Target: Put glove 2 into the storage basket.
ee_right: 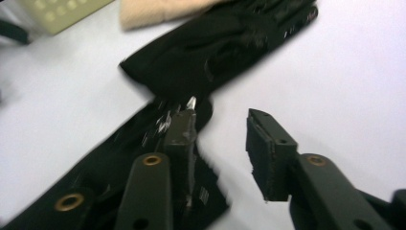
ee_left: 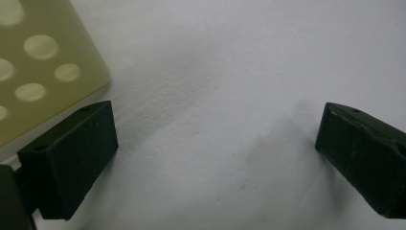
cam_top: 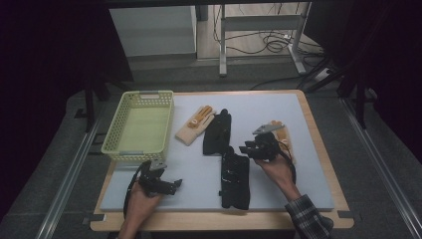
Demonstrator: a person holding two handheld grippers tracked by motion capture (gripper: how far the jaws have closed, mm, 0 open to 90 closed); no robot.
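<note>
Two black gloves lie on the white mat [cam_top: 278, 189]: one [cam_top: 217, 133] in the middle, one [cam_top: 235, 179] nearer the front edge. A beige glove [cam_top: 195, 125] lies beside the basket, and another [cam_top: 287, 142] is partly under my right hand. My right gripper [cam_top: 244, 149] hovers just right of the nearer black glove [ee_right: 110, 167], jaws open [ee_right: 220, 139] with nothing between them. The farther black glove [ee_right: 215, 48] is ahead of it. My left gripper [cam_top: 175, 184] rests at the front left, jaws wide open [ee_left: 215, 139] over bare mat.
A yellow-green perforated basket [cam_top: 139, 124] stands at the mat's back left, its corner [ee_left: 38, 72] close to my left gripper. The mat lies on a wooden table [cam_top: 318, 149] with a narrow rim. Beyond it are floor, a desk frame and cables.
</note>
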